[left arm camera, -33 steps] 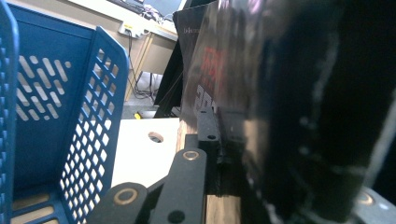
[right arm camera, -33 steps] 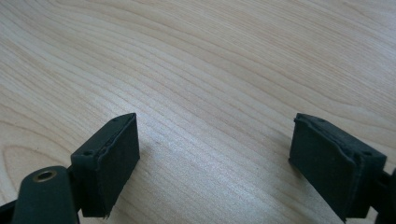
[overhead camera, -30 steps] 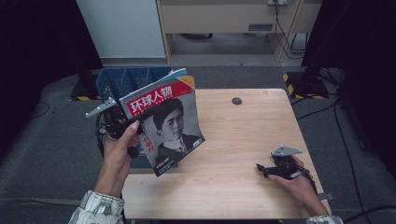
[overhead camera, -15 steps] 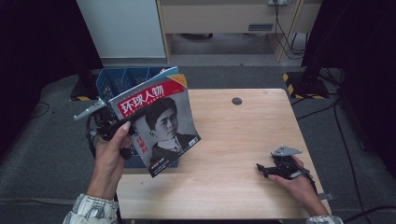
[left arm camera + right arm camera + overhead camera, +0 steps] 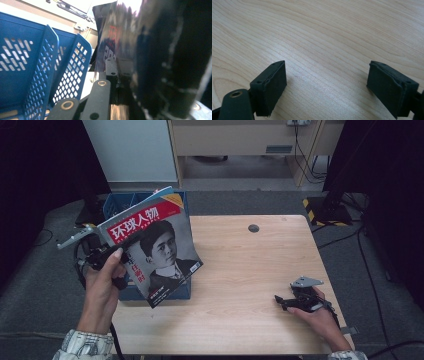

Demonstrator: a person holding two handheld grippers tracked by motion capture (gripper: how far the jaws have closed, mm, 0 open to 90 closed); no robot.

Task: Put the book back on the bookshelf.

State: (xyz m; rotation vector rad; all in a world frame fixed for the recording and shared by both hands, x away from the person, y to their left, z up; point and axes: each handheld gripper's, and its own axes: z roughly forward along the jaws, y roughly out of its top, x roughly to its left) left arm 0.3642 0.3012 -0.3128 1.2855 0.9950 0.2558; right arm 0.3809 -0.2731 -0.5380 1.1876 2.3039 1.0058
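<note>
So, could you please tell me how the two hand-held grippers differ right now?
The left hand-held gripper is shut on the magazine, raised over the blue rack; the right hand-held gripper is open and holds nothing. The left is lifted at the table's left edge; the right sits low over the bare wood. Both are black and held in a hand.

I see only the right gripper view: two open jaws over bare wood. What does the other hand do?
Observer: The left gripper is shut on a magazine and holds it over a blue rack at the table's left edge.
Operator: Is the magazine flat or standing?
Observer: Tilted, cover facing up toward the high camera, red title band on top.
Operator: Has the rack some dividers?
Observer: Yes, the left gripper view shows perforated blue dividers standing upright beside the magazine.
Operator: And where is my right gripper?
Observer: It rests low on the table near the right front corner.
</note>
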